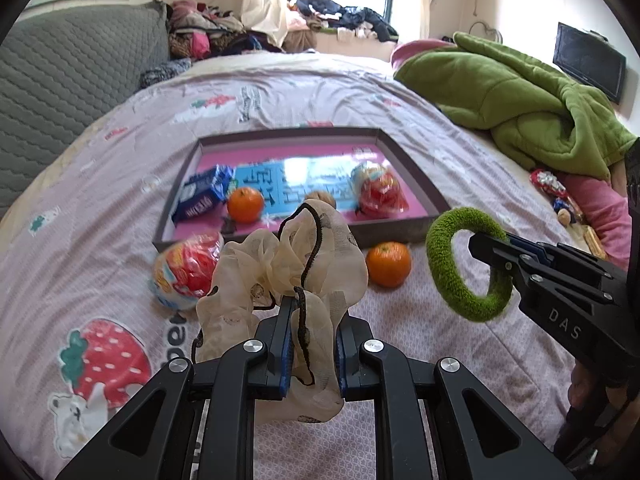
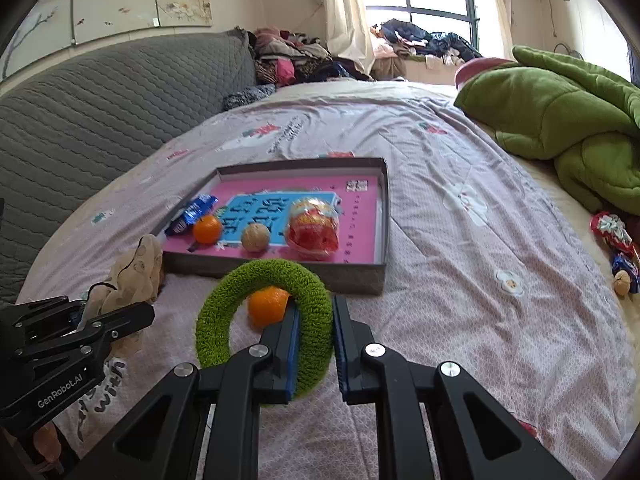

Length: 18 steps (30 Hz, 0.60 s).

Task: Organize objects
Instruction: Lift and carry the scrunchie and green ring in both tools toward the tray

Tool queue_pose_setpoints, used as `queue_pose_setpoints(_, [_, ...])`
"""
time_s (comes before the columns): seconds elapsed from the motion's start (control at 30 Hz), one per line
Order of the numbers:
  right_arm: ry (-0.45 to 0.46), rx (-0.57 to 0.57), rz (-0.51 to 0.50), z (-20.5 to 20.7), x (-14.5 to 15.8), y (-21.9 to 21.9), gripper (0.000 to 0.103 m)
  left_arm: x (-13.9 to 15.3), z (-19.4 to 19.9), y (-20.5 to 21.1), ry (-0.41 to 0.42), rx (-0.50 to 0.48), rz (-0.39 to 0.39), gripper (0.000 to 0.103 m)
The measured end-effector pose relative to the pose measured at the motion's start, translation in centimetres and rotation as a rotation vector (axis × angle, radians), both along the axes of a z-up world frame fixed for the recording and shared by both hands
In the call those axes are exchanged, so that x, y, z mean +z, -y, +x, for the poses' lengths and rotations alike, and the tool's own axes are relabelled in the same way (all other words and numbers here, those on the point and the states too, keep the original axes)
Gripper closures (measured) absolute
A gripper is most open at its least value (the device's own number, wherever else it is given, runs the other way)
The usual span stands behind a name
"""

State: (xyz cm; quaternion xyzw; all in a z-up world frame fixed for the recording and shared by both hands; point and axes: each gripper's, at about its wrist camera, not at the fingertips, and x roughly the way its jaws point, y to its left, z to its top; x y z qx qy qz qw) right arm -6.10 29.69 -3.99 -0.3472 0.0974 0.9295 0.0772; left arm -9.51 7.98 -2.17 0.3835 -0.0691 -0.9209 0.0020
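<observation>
My left gripper (image 1: 310, 344) was clenched on a cream chiffon scrunchie (image 1: 288, 272) threaded with a dark cord, holding it up off the bedspread (image 1: 400, 340) just short of the tray's near wall; the landmark for everything was that shallow grey tray (image 1: 396, 228) with its pink and blue printed floor; inside it, at the left end, lay a blue snack packet (image 1: 204, 194); just right of that sat a tangerine (image 1: 245, 204); right again, a walnut (image 2: 256, 237) near the middle; at the right end, a red-and-clear wrapped snack (image 2: 313, 229); outside the tray, against its near left corner, rested a second red wrapped snack (image 1: 188, 272); in front of the near wall, toward the right, a second tangerine (image 1: 388, 264) lay on the bedspread; my right gripper (image 2: 316, 344) was grasping a fuzzy green hair ring (image 2: 264, 324), one side of the loop pinched between the blue pads, the ring upright in the air in front of the tray's near wall; far right of the tray, well apart from it, a green quilted blanket (image 1: 520, 92) was heaped, with a few wrapped sweets (image 2: 614, 240) at its near edge.
</observation>
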Motion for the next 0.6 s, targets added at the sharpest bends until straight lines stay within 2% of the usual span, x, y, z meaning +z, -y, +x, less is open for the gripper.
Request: queue_pose_setpoints(0.6, [-0.123, 0.010, 0.027, 0.4, 3.7, 1.0, 0.088, 3.9, -0.5, 1.3, -0.092, 0.027, -0.002, 0.086])
